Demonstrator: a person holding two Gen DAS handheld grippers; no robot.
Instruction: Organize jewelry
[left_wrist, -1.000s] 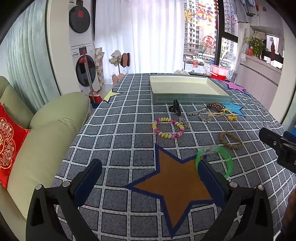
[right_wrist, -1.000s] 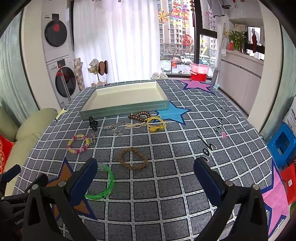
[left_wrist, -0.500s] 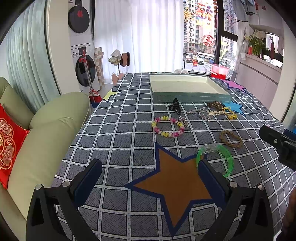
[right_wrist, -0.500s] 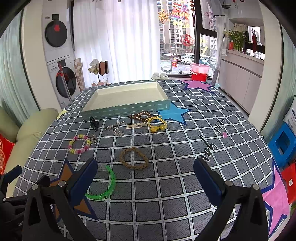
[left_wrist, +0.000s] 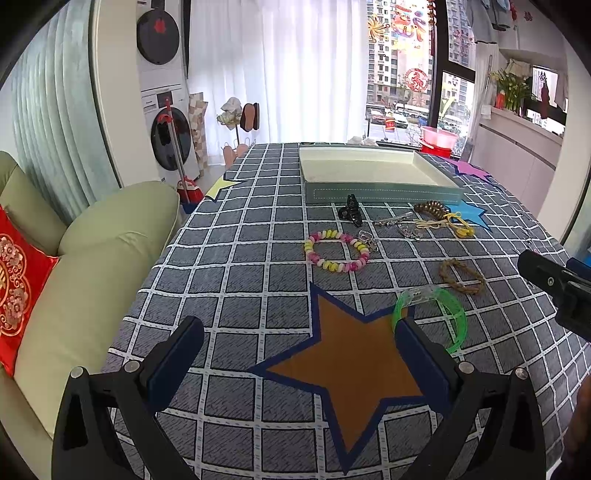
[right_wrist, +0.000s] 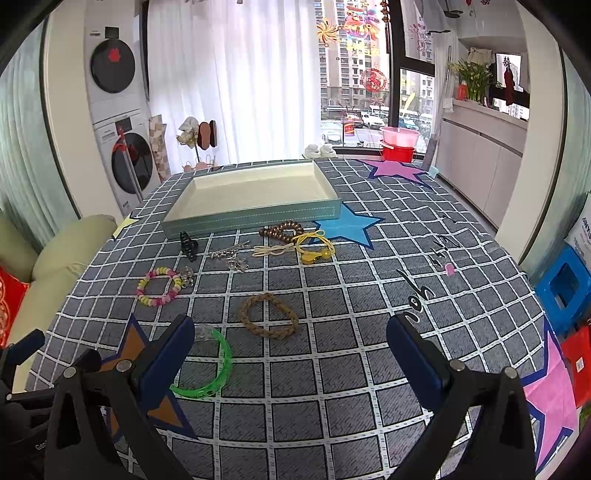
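Jewelry lies loose on the checked tablecloth in front of an empty teal tray (left_wrist: 384, 192) (right_wrist: 255, 218). There is a green plastic bangle (left_wrist: 454, 314) (right_wrist: 221, 373), a braided brown bracelet (left_wrist: 461, 277) (right_wrist: 267, 315), a pink-yellow bead bracelet (left_wrist: 336, 251) (right_wrist: 159, 288), a black hair claw (left_wrist: 351, 210) (right_wrist: 188, 245), silver pieces (right_wrist: 229, 256), a dark bead bracelet (right_wrist: 280, 230) and yellow cords (right_wrist: 314, 249). My left gripper (left_wrist: 299, 350) is open above the brown star, its right finger beside the bangle. My right gripper (right_wrist: 290, 350) is open, just before the brown bracelet.
A pale green sofa (left_wrist: 92, 251) with a red cushion (left_wrist: 18, 291) stands left of the table. A blue stool (right_wrist: 565, 288) stands at the right. Washing machines (right_wrist: 122, 147) and a window lie beyond the table's far edge.
Both grippers have crept slightly forward over the table. Both stay open and no jewelry has moved.
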